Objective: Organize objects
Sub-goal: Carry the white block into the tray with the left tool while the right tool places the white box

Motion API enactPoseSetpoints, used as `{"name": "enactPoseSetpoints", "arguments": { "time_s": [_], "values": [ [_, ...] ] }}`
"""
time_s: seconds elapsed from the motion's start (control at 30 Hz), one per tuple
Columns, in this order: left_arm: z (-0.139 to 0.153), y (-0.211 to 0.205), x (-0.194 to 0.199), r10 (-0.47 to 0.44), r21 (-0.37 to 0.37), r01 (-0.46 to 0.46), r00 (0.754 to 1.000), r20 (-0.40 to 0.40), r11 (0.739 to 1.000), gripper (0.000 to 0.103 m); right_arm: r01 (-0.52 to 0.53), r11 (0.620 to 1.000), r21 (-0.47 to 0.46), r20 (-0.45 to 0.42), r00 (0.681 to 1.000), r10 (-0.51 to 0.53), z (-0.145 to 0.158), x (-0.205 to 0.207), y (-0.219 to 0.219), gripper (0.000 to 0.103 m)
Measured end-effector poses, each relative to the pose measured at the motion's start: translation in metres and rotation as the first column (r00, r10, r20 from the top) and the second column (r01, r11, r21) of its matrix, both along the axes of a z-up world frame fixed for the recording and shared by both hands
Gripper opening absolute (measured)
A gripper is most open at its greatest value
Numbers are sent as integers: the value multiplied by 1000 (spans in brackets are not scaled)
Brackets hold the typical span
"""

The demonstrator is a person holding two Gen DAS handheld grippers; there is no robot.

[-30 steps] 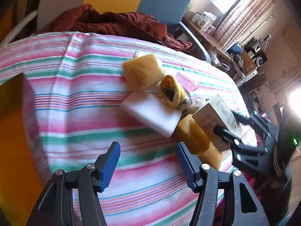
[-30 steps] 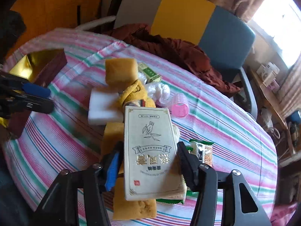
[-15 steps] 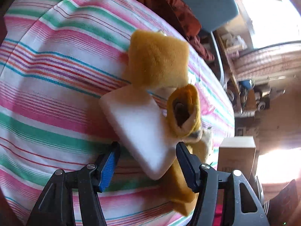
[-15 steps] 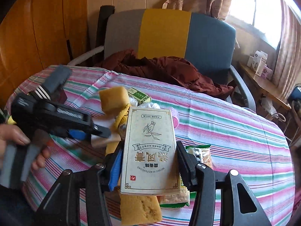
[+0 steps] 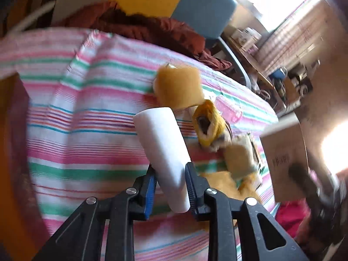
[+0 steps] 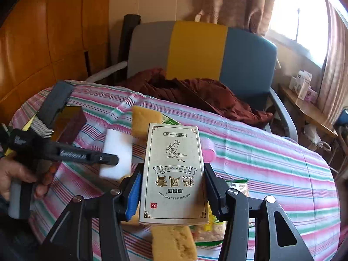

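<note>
My left gripper (image 5: 170,181) is shut on a white sponge block (image 5: 163,148) and holds it edge-up above the striped tablecloth (image 5: 87,113); the block also shows in the right wrist view (image 6: 118,154). My right gripper (image 6: 171,187) is shut on a beige flat box with gold print (image 6: 174,171), held above the table; the box also shows in the left wrist view (image 5: 285,158). A yellow sponge (image 5: 178,88), a yellow rolled cloth (image 5: 207,124) and another yellow sponge (image 6: 174,243) lie on the table.
A pink hair roller (image 6: 208,151), a green snack packet (image 6: 237,187) and a dark red box with gold lining (image 6: 69,122) are on the table. A grey, yellow and blue chair (image 6: 195,50) with a maroon garment (image 6: 195,93) stands behind.
My left gripper has shut on the white sponge block and lifted it off the table. My right gripper has raised the beige box higher.
</note>
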State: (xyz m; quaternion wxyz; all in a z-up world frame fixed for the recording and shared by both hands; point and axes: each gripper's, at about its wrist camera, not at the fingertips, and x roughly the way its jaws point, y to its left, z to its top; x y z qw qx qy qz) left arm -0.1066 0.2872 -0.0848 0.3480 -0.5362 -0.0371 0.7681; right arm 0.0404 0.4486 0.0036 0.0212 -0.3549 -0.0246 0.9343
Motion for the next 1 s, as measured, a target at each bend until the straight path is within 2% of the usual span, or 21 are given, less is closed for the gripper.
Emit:
{"name": "enactPoseSetpoints", "arguments": {
  "time_s": [0.13,0.23,0.3,0.5,0.77,0.9,1.0],
  "values": [
    [20,-34,17,-33,-31,30,996,-79,999,25,-34,999,-21,-3,999,34,5,-3,-20,53],
    [30,-62,21,-29,-35,26,995,-99,999,25,-72,996,-50,-5,997,72,8,-8,-43,53],
    [37,-72,25,-21,-45,16,993,-114,999,25,-113,991,-73,-13,994,112,11,-12,-64,53],
    [50,-147,38,40,-92,-54,987,-155,994,25,-208,964,-166,-20,978,208,11,-29,-126,53],
    [49,-253,43,161,-201,-199,968,-193,959,25,-338,909,-243,19,935,353,0,-58,-232,53],
    [36,-288,47,175,-268,-222,967,-187,937,27,-333,901,-277,75,928,366,-14,-75,-273,53],
    [23,-309,49,211,-323,-260,961,-180,910,33,-318,887,-335,114,921,373,-25,-87,-294,54]
  ]
}}
